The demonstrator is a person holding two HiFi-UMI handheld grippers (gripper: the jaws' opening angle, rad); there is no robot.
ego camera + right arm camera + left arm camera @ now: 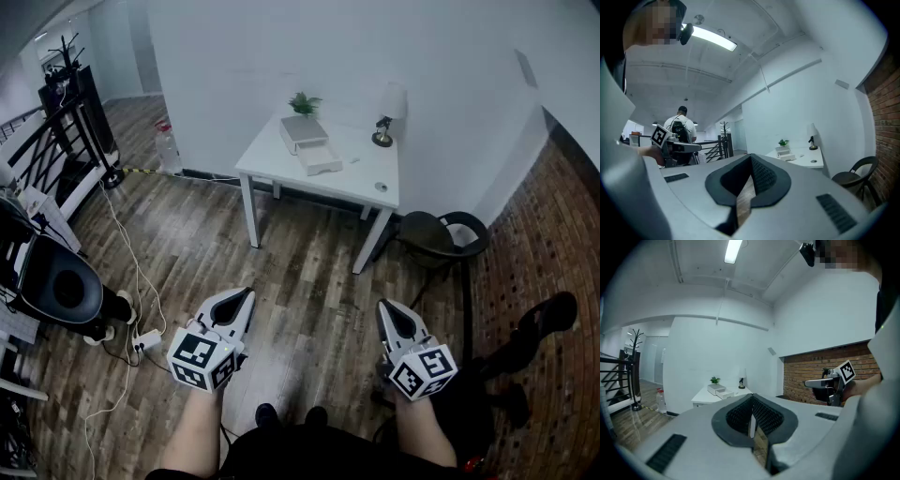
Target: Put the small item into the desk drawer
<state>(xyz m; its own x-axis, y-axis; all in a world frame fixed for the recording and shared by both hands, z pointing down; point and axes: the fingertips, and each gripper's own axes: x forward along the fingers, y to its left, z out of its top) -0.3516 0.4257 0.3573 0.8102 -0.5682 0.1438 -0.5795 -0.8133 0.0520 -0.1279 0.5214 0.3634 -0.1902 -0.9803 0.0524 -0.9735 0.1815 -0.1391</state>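
**Before the table is reached: both grippers shut, nothing held**

Since both grippers are held low over the wooden floor (309, 281), well apart from the white table (270, 156), the task is judged barely begun. The left gripper (244, 298) is seen with its jaws together and nothing between them. The right gripper (386, 307) is likewise closed on nothing.

On the table a drawer box (302, 131) stands just beside a potted plant (304, 103), and its drawer (321, 161) is pulled out toward the near edge. A lamp (384, 131) stands at the back right. Two small things lie on the bare top: a round item (381, 187) near the front right corner, and a tiny object (354, 160) just beside the drawer. Which of them is meant cannot be told at this range; the round item is taken as the likelier.

Step in hand, as judged: the approach.
- The table is best faced from its near side, so that drawer and item both come within reach.
- The black chair (441, 234) at the right and the cables (122, 244) on the floor at the left are to be kept clear of.
- One pair of jaws must be opened before the item is reached; the right gripper is on its side.
- As the item looks low and flat, a slow pinch from above is advised, so that it is not pushed off the edge.
- With the drawer already open, no pull should be needed.
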